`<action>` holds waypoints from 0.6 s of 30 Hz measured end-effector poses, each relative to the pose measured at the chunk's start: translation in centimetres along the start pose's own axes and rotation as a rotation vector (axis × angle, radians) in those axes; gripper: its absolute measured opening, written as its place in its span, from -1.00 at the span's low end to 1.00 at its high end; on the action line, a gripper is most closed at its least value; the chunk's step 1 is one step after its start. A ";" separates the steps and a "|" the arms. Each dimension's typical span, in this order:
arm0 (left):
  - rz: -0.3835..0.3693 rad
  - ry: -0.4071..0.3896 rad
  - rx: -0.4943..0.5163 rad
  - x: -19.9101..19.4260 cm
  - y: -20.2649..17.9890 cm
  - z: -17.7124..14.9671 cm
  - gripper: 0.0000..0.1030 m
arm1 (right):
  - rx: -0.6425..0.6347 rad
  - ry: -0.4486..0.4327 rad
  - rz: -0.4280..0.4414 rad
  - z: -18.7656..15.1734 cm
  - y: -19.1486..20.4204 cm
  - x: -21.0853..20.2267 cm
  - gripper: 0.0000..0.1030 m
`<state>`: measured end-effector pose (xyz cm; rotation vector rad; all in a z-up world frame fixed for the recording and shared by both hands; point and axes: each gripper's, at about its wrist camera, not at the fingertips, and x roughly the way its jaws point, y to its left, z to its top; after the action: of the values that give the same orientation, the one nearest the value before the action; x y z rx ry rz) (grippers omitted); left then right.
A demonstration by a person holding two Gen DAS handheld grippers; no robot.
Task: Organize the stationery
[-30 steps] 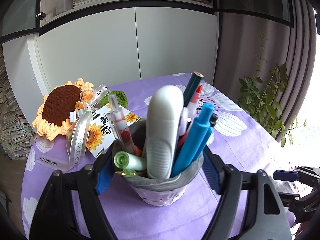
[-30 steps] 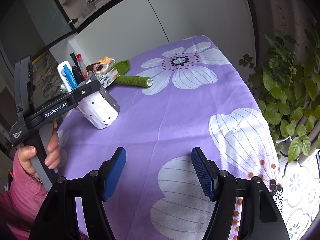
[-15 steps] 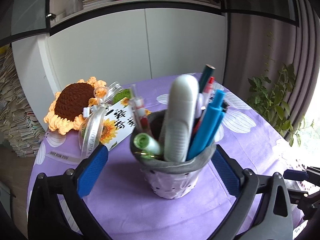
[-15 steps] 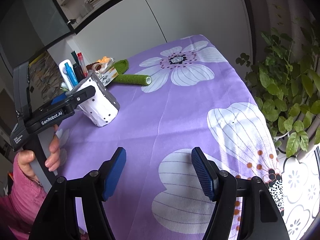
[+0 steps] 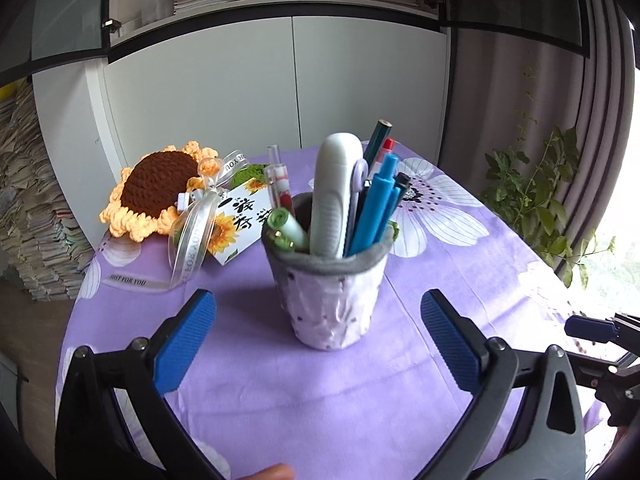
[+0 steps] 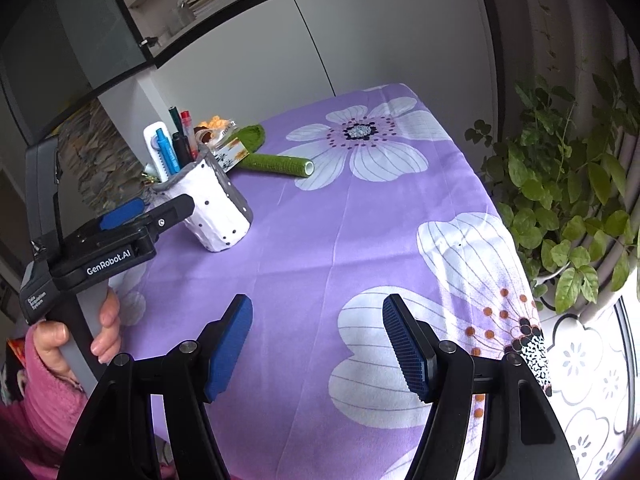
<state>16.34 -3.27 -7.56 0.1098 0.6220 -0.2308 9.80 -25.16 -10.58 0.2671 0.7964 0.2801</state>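
Note:
A white dotted fabric pen holder (image 5: 330, 300) with a grey rim stands upright on the purple flowered tablecloth (image 5: 320, 400). It holds several pens, a white case and a green marker. My left gripper (image 5: 316, 340) is open and empty, just in front of the holder, not touching it. The holder also shows in the right wrist view (image 6: 218, 216), with the left gripper (image 6: 132, 216) beside it. My right gripper (image 6: 318, 344) is open and empty over the cloth near the table's front.
A crocheted sunflower (image 5: 154, 192) with a ribbon and card (image 5: 236, 220) lies behind the holder on the left. A green roll (image 6: 280, 164) lies on the cloth beyond it. A leafy plant (image 6: 568, 200) stands off the table's right edge.
My left gripper has opened, let go of the pen holder and drawn back from it. The holder stays standing on the cloth. The right gripper has hardly moved.

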 end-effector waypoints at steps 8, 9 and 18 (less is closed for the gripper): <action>0.093 -0.041 -0.001 -6.3 0.2 -0.6 0.98 | -0.066 -0.053 -0.035 0.7 3.2 -3.3 0.34; 0.092 -0.053 0.001 -7.3 0.1 -0.5 0.98 | -0.079 -0.065 -0.044 0.8 3.8 -3.8 0.34; 0.151 -0.146 -0.013 -14.9 0.3 -1.0 0.98 | -0.094 -0.222 -0.118 1.6 7.8 -9.5 0.61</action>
<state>4.10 -0.06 0.37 0.1255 0.4670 -0.0875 3.53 -21.42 -0.62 0.1586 0.5758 0.1728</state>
